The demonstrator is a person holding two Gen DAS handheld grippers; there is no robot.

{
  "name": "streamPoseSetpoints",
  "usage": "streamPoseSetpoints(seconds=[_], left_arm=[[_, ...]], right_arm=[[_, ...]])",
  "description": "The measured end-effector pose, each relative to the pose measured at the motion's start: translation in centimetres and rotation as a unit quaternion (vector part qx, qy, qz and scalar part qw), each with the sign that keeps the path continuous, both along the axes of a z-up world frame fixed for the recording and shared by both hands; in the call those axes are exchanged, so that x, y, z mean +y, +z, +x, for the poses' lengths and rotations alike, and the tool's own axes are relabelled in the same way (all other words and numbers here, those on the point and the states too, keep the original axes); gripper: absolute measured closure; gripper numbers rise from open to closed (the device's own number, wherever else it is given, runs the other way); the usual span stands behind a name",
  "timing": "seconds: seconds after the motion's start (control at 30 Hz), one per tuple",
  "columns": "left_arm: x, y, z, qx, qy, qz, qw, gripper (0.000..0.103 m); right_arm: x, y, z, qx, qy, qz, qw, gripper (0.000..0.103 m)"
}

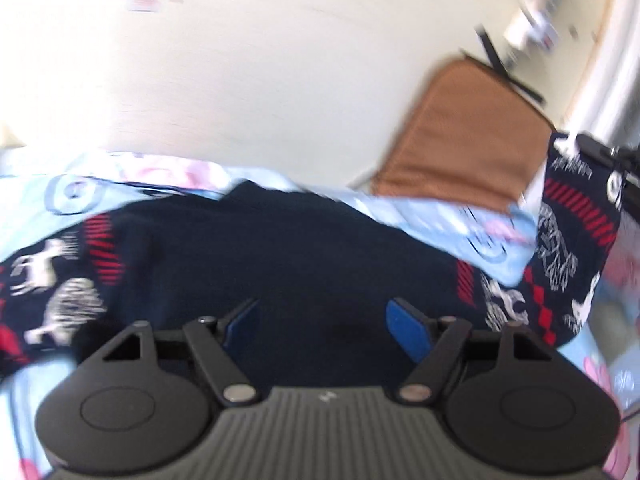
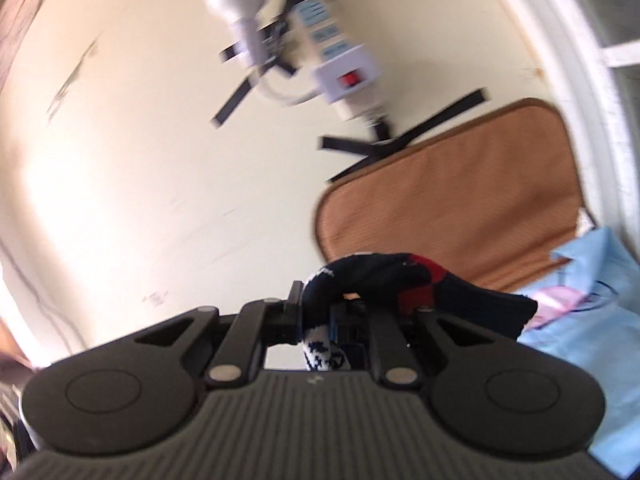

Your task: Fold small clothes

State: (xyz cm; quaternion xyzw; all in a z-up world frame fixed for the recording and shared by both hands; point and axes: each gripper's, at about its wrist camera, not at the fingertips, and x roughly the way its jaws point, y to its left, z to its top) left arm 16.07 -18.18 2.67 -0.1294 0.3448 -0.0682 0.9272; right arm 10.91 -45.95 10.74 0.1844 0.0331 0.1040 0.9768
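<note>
Navy knitted garment point(image 1: 288, 248) patterned with white animals and red stripes sprawls across a pale blue sheet with pink cartoon prints point(image 1: 460, 220), the landmark of this scene, as a person works two handheld grippers to fold it. One end of the knit rises off the sheet at the right, apparently drawn up so it can be carried over the flat middle.

Beyond the sheet's far edge, a cream wall point(image 1: 260, 60) fills the background. A brown padded fabric cushion point(image 1: 464, 136) leans just behind the sheet's far right side, close to the raised end of the knit, and could be brushed if the lift swings wide. Above the cushion, a white power strip with a red switch point(image 2: 344, 76) is fixed to the wall with black tape, well clear of the sheet.

The left gripper point(image 1: 324, 320) hovers over the dark middle of the garment, its blue-padded jaws spread wide with nothing pinched between them. The right gripper point(image 2: 320, 320), held above the sheet's near side, is nearly closed, clamping a bunched fold of the knit that loops over its fingers.

Motion blur softens both views.
</note>
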Motion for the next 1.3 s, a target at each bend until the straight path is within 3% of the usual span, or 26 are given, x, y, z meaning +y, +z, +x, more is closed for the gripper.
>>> streamPoseSetpoints(seconds=[0.1, 0.2, 0.3, 0.37, 0.43, 0.53, 0.6, 0.63, 0.67, 0.73, 0.77, 0.83, 0.87, 0.9, 0.93, 0.97, 1.0, 1.1, 1.17, 1.23, 1.3], left_arm=[[3.9, 0.1, -0.9, -0.002, 0.047, -0.008, 0.9988, 0.029], [6.7, -0.3, -1.2, 0.008, 0.070, -0.016, 0.9974, 0.029], [8.4, -0.9, -1.2, 0.015, 0.081, -0.026, 0.9963, 0.029], [9.0, -1.3, -1.0, 0.022, 0.079, -0.029, 0.9962, 0.028], [9.1, -1.7, -0.6, 0.024, 0.073, -0.029, 0.9966, 0.028], [8.8, -2.1, 0.1, 0.026, 0.060, -0.030, 0.9974, 0.028], [8.1, -2.5, 1.0, 0.031, 0.049, -0.029, 0.9979, 0.027], [7.7, -2.8, 1.5, 0.035, 0.042, -0.027, 0.9982, 0.027], [7.2, -2.9, 2.0, 0.039, 0.034, -0.026, 0.9983, 0.027], [6.2, -3.3, 2.8, 0.046, 0.017, -0.024, 0.9985, 0.027], [5.6, -3.5, 3.1, 0.049, 0.011, -0.019, 0.9986, 0.028], [4.3, -3.7, 3.8, 0.053, 0.009, 0.003, 0.9985, 0.041], [3.7, -3.8, 4.0, 0.053, 0.009, 0.017, 0.9984, 0.066], [3.2, -3.8, 4.2, 0.052, 0.004, 0.032, 0.9981, 0.085], [2.8, -3.7, 4.2, 0.048, 0.002, 0.043, 0.9979, 0.086], [2.6, -3.6, 4.2, 0.042, 0.002, 0.051, 0.9978, 0.093], [2.5, -3.3, 4.2, 0.034, 0.005, 0.062, 0.9975, 0.093], [3.0, -2.1, 3.7, -0.019, 0.041, 0.089, 0.9951, 0.093], [3.6, -1.4, 3.5, -0.062, 0.079, 0.110, 0.9888, 0.093], [4.1, -1.7, 3.9, -0.088, 0.110, 0.124, 0.9823, 0.093], [4.0, -3.1, 5.4, -0.055, 0.115, 0.138, 0.9822, 0.092]], right_arm=[[6.6, -1.3, 3.7, 0.021, 0.076, -0.037, 0.996, 0.087], [11.5, -3.7, 6.8, 0.047, 0.147, -0.034, 0.987, 0.087], [15.7, -7.0, 9.7, 0.125, 0.214, -0.065, 0.967, 0.084], [17.2, -8.6, 10.9, 0.202, 0.260, -0.113, 0.938, 0.054], [15.8, -8.9, 9.7, 0.211, 0.251, -0.135, 0.935, 0.053], [10.2, -7.5, 6.3, 0.173, 0.215, -0.107, 0.955, 0.052], [5.7, -6.3, 4.5, 0.151, 0.143, -0.091, 0.974, 0.043], [3.7, -6.1, 3.9, 0.147, 0.098, -0.088, 0.980, 0.034], [1.9, -6.1, 3.7, 0.150, 0.056, -0.084, 0.984, 0.026], [-1.5, -7.1, 3.8, 0.169, -0.004, -0.064, 0.984, 0.023], [-2.7, -8.0, 4.2, 0.187, -0.019, -0.051, 0.981, 0.023], [-4.1, -10.0, 5.5, 0.228, -0.021, -0.022, 0.973, 0.023], [-4.2, -11.3, 6.4, 0.250, -0.008, -0.007, 0.968, 0.027], [-3.6, -12.3, 7.2, 0.262, 0.005, -0.003, 0.965, 0.035], [-3.2, -12.9, 7.7, 0.269, 0.012, -0.005, 0.963, 0.072], [-2.2, -12.9, 7.9, 0.255, 0.000, -0.019, 0.967, 0.083], [-1.9, -12.6, 7.8, 0.236, 0.000, -0.024, 0.972, 0.088], [-1.8, -10.5, 6.7, 0.148, 0.005, 0.008, 0.989, 0.090], [-1.6, -10.0, 6.7, 0.113, -0.005, 0.010, 0.994, 0.091], [-1.1, -10.8, 8.0, 0.135, -0.009, -0.007, 0.991, 0.089], [-0.5, -12.5, 10.2, 0.202, -0.013, -0.038, 0.979, 0.075]])
